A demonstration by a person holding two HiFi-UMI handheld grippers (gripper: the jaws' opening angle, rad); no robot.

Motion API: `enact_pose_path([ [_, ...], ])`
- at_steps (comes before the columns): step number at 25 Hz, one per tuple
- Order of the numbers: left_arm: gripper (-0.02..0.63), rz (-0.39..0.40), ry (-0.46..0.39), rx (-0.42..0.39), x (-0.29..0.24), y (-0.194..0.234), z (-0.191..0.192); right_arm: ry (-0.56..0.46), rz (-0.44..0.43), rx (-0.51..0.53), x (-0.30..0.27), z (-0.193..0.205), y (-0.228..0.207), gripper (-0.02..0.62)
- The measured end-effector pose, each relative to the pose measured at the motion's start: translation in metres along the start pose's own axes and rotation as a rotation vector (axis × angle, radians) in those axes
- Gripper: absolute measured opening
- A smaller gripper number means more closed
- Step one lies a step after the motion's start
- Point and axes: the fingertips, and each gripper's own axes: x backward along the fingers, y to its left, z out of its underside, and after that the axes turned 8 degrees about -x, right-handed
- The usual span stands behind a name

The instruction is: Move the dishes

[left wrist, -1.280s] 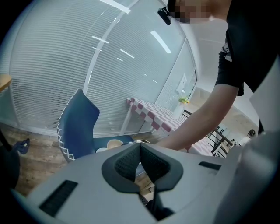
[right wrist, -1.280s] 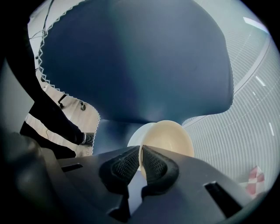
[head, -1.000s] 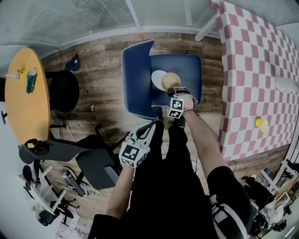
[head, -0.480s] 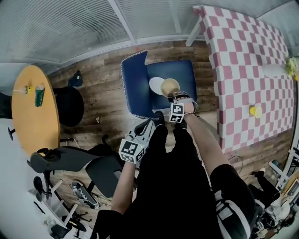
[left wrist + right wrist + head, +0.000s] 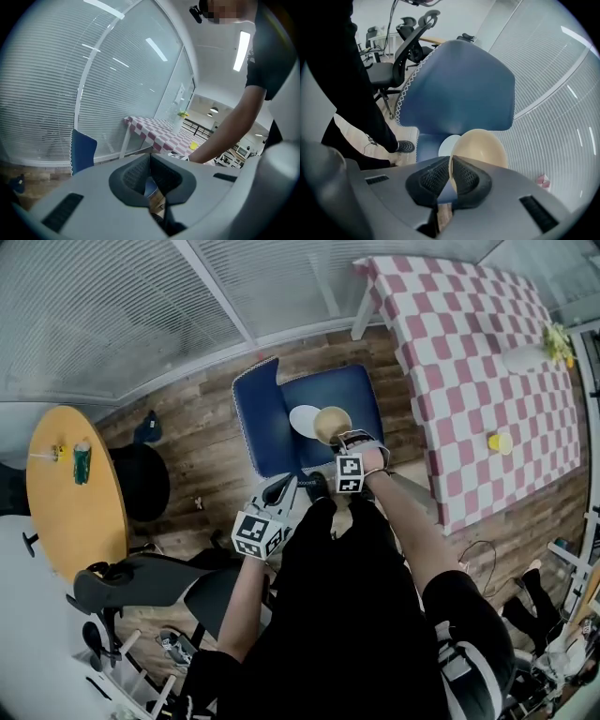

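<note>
A tan bowl (image 5: 480,145) hangs above the blue chair (image 5: 281,413), and my right gripper (image 5: 451,176) is shut on its near rim. In the head view the tan bowl (image 5: 332,424) sits just ahead of my right gripper (image 5: 339,439). A white plate (image 5: 304,420) lies on the chair seat beside and below the bowl, and the white plate (image 5: 446,143) also shows under the bowl in the right gripper view. My left gripper (image 5: 284,486) hovers near the chair's front edge. Its jaws are together with nothing between them (image 5: 150,171).
A red-and-white checked table (image 5: 469,362) stands to the right with a yellow cup (image 5: 500,442) and a white dish (image 5: 525,357) on it. A round wooden table (image 5: 70,488) is at the left. A black office chair (image 5: 150,582) stands at the lower left.
Both grippers have risen. The right one has lifted the tan bowl up from beside the plate on the chair seat. The head view now takes in more of the checked table.
</note>
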Motion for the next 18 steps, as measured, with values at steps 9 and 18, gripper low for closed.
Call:
enact_pose_path([
  [9,0.021,0.076,0.035,-0.047,-0.009,-0.004,-0.005,0.016,0.010,0.000,0.035,0.009,-0.003,0.029],
  [18,0.021,0.128,0.053,-0.073,-0.028,-0.030,-0.017,0.023,0.049,-0.030,0.088,0.040,0.001,0.028],
])
